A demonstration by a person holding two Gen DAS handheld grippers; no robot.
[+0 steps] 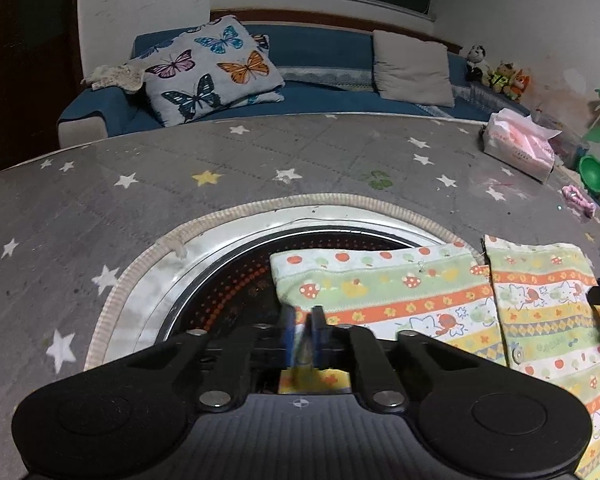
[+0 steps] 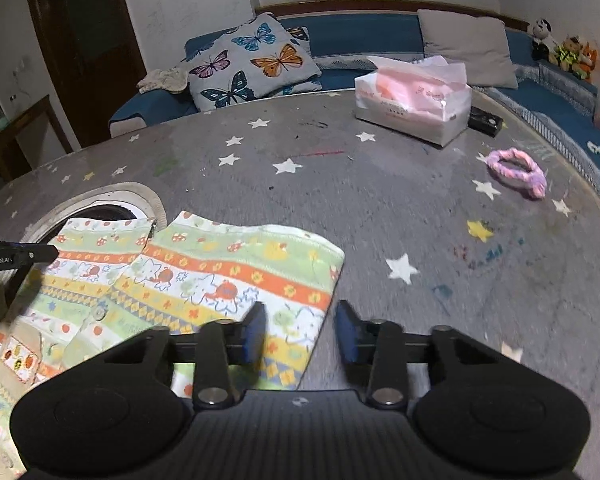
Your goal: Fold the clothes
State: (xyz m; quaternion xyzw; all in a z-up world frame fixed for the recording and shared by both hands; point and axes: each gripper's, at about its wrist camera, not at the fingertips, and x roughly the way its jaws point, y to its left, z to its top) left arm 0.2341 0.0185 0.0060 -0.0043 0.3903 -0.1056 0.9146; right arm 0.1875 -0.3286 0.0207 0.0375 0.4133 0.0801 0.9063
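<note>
printed garment point(image 2: 220, 276) lies flat on near left part of star table cover point(image 2: 380, 200), far left corner over round metal opening point(image 1: 228, 248). left gripper point(image 1: 302, 330) pinches near left edge, fingers narrow with cloth between. right gripper point(image 2: 300, 332) fingers wide, straddling near right corner, not yet holding. advice: close right on hem first, lift both together at same height, keep edge tight. tissue box point(image 2: 412, 108) far right, well apart.

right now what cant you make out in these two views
- Lower part of the patterned garment: hidden behind the tool bodies in both wrist views.
- Fabric edge in the left tongs: blurred, so how much is pinched is unclear.
- Print on the tissue pack: too small.
- Black hob in the table cutout: partly under the garment.
</note>
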